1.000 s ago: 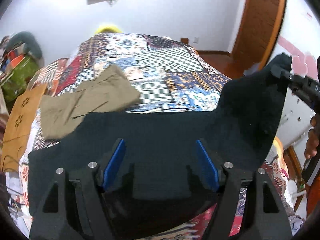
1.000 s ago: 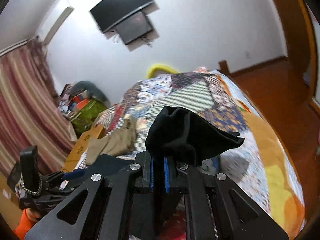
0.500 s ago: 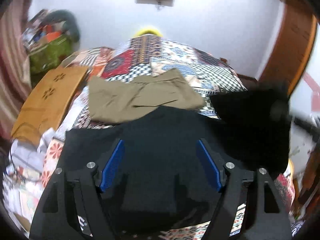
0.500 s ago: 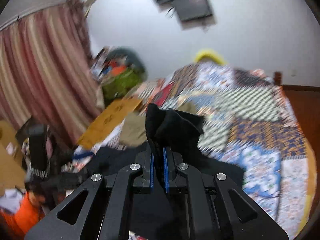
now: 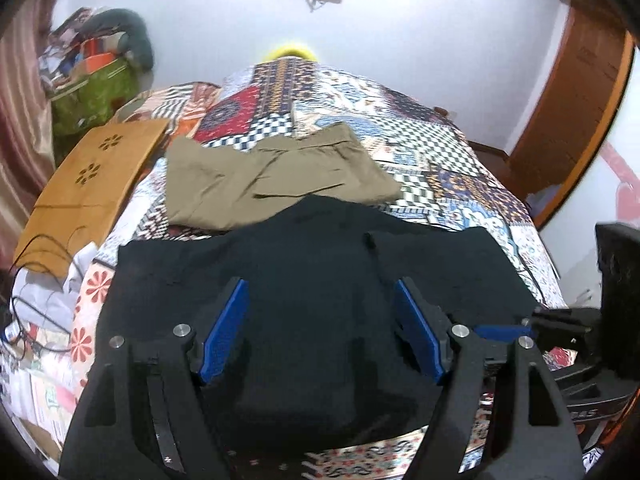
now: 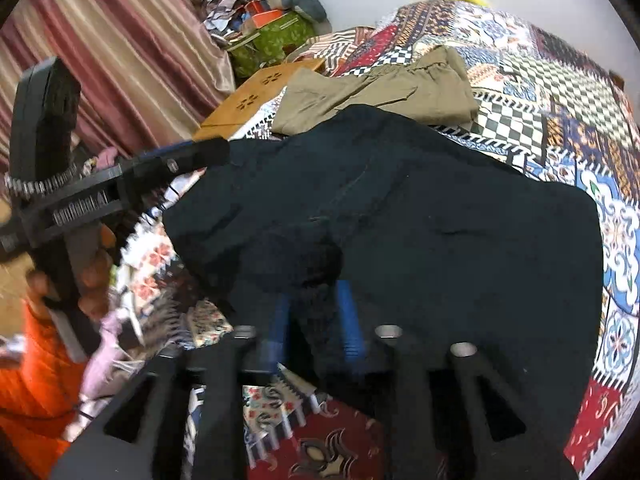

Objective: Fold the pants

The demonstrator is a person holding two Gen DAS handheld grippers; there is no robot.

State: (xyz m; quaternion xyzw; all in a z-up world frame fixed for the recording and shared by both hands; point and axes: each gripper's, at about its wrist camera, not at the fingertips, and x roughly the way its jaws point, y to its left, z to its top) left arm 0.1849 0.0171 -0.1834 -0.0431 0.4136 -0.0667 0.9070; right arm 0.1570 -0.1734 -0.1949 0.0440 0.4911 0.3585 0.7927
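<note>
The black pants [image 5: 312, 264] lie folded on the patchwork bed, also in the right wrist view [image 6: 420, 216]. My left gripper [image 5: 320, 328] is open above the near part of them, its blue pads wide apart and holding nothing. My right gripper [image 6: 312, 312] has its jaws slightly parted around a bunched corner of the black pants [image 6: 304, 256] at the fold's near left edge. It also shows at the right of the left wrist view [image 5: 532, 324]. My left gripper shows at the left of the right wrist view [image 6: 188, 156].
Folded khaki pants [image 5: 272, 176] lie just beyond the black ones. A wooden board [image 5: 88, 184] rests at the bed's left edge, with cables and clutter [image 5: 36, 320] below it. A striped curtain [image 6: 100, 52] and a green bag [image 6: 272, 40] stand at the left.
My right gripper carried the lifted pants end leftward and down onto the rest of the pants, folding them. Its jaws have parted slightly. My left gripper stayed open over the cloth.
</note>
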